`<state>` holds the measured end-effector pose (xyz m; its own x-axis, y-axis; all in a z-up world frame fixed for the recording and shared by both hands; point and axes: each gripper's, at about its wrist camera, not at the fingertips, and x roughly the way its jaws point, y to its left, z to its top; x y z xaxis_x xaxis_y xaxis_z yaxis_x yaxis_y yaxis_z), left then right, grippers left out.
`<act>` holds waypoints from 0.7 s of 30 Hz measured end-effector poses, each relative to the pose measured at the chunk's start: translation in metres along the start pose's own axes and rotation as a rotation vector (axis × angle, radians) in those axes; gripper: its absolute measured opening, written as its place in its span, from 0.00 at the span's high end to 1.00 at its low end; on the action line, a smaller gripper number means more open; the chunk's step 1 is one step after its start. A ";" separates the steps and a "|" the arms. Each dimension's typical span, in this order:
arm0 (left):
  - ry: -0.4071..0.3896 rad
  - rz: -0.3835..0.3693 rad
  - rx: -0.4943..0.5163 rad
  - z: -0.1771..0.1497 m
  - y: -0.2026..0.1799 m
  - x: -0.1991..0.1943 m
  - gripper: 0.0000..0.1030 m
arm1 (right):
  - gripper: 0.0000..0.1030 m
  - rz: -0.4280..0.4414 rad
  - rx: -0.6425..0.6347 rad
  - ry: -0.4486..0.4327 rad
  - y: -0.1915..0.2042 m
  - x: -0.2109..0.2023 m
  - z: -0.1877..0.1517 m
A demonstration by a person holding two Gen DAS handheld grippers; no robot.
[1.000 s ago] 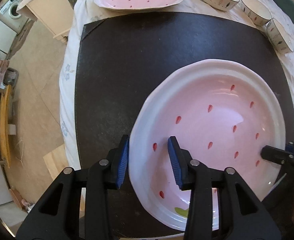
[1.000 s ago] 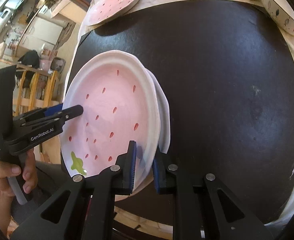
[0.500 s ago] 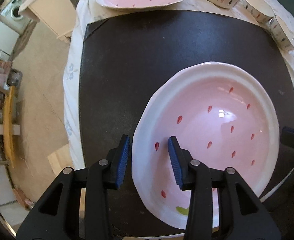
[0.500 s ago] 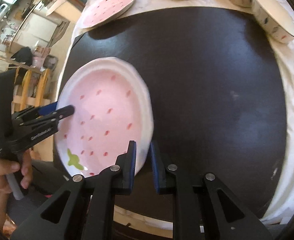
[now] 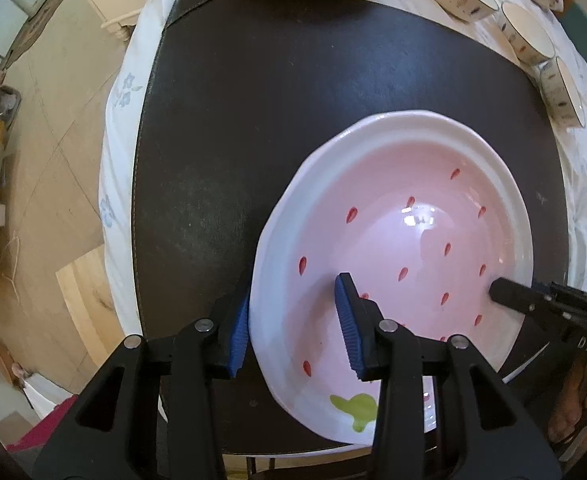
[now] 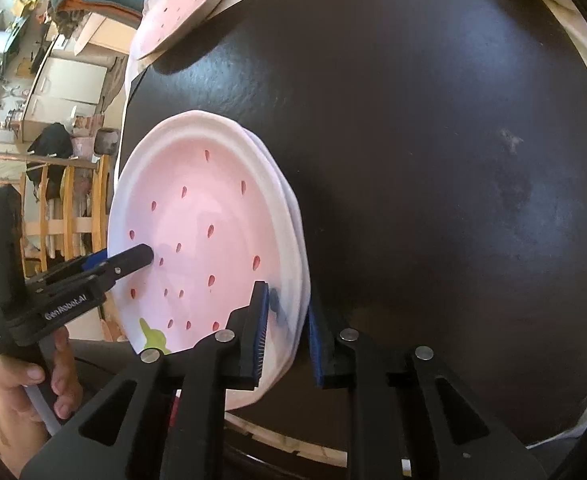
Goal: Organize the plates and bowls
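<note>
Plate (image 5: 413,232) glossy glazed ceramic; mat (image 5: 253,100) matt dark leather-like, stitched edge
</note>
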<state>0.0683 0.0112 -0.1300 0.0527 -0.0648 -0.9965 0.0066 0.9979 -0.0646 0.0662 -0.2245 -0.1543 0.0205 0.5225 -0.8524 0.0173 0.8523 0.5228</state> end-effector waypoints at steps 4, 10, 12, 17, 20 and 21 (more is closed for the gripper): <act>-0.009 -0.020 0.013 0.009 -0.006 0.000 0.66 | 0.77 -0.028 -0.023 -0.028 0.001 -0.003 0.002; -0.032 -0.016 0.077 0.030 -0.046 0.002 0.66 | 0.77 -0.065 0.055 -0.083 -0.021 -0.018 0.023; -0.030 -0.027 0.092 0.037 -0.055 0.003 0.66 | 0.77 -0.075 0.078 -0.101 -0.031 -0.025 0.034; -0.047 -0.045 0.127 0.055 -0.078 0.009 0.66 | 0.77 -0.094 0.112 -0.135 -0.050 -0.035 0.058; -0.051 -0.068 0.114 0.065 -0.080 0.010 0.66 | 0.77 -0.112 0.127 -0.146 -0.058 -0.040 0.064; -0.048 -0.074 0.109 0.066 -0.079 0.010 0.66 | 0.77 -0.111 0.133 -0.152 -0.060 -0.041 0.064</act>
<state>0.1346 -0.0687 -0.1313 0.0962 -0.1405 -0.9854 0.1207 0.9843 -0.1286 0.1283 -0.2982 -0.1501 0.1611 0.4077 -0.8988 0.1589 0.8881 0.4313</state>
